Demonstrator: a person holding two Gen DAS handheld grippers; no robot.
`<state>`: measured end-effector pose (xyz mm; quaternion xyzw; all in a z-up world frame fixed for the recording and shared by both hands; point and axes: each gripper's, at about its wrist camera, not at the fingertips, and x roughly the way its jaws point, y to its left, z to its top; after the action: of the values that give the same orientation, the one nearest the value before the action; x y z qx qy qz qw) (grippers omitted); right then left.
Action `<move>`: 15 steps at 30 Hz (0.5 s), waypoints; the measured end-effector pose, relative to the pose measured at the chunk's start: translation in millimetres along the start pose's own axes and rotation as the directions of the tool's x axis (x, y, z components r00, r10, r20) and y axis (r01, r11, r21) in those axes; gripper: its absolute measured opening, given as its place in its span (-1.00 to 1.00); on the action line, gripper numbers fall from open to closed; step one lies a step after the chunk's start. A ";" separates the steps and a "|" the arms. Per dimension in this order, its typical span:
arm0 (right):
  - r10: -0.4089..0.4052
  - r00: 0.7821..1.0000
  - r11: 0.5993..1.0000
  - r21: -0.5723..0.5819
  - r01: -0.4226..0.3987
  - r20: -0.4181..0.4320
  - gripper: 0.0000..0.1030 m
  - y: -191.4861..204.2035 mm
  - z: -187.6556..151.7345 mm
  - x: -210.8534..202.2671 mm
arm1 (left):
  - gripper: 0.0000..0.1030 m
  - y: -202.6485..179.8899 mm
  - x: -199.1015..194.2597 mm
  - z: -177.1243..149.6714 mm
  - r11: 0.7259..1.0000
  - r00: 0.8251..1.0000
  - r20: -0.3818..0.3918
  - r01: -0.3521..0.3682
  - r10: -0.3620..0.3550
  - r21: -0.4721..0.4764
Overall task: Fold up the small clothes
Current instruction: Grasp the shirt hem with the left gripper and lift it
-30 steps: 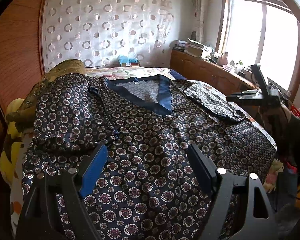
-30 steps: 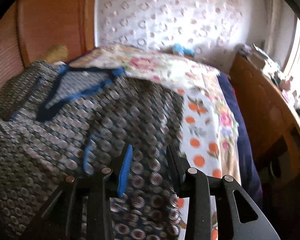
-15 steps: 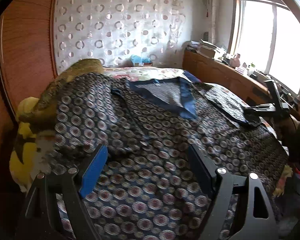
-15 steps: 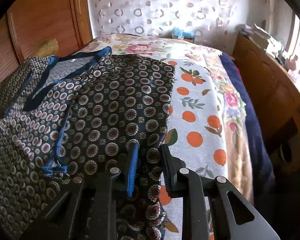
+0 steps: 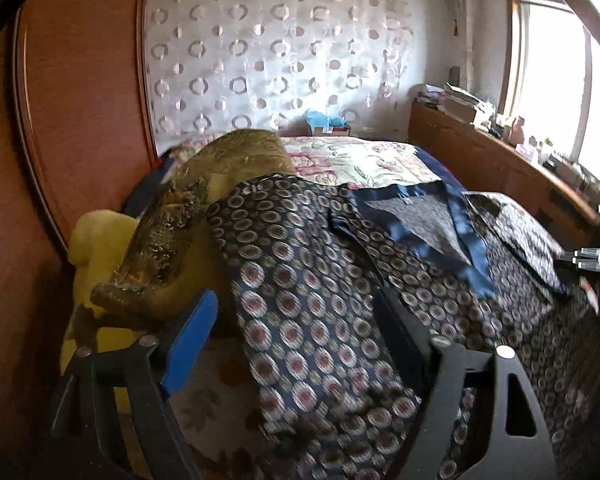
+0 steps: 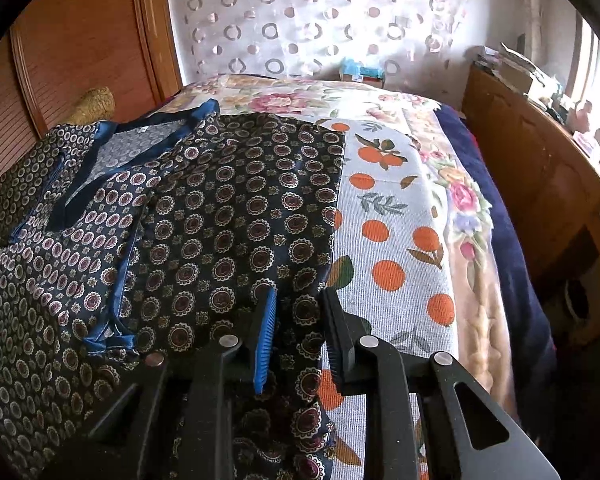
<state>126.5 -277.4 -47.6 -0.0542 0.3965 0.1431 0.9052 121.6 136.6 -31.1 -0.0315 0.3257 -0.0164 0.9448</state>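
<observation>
A dark navy top with a ring-and-flower print and a blue V-neck band (image 5: 452,224) lies spread on the bed (image 6: 396,216). It also shows in the right wrist view (image 6: 228,216), its right side folded inward over the body. My left gripper (image 5: 296,332) is open, jaws wide apart, low over the top's left edge. My right gripper (image 6: 298,320) has its jaws narrowly apart astride the top's right edge; the cloth runs between them. The blue sleeve cuff (image 6: 108,336) lies left of it.
A gold patterned pillow (image 5: 204,208) and a yellow cushion (image 5: 96,240) sit at the bed's left by the wooden headboard (image 5: 80,120). A wooden cabinet (image 6: 540,184) runs along the right. The other gripper's handle (image 5: 592,256) shows at far right.
My left gripper has swung left toward the top's left edge and the pillows. My right gripper has edged forward over the right edge, its jaws a little wider apart.
</observation>
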 end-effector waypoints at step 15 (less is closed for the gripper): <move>-0.004 1.000 1.000 -0.006 0.004 0.000 -0.52 0.3 0.8 0.6 | 0.23 42.6 58.6 30.1 0.989 0.991 -0.122 0.028 -0.046 -0.147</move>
<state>127.4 -276.8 -47.5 -0.0579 0.3958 0.1424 0.9054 186.7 177.5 -46.4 -0.1049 0.3838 -0.0121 0.9174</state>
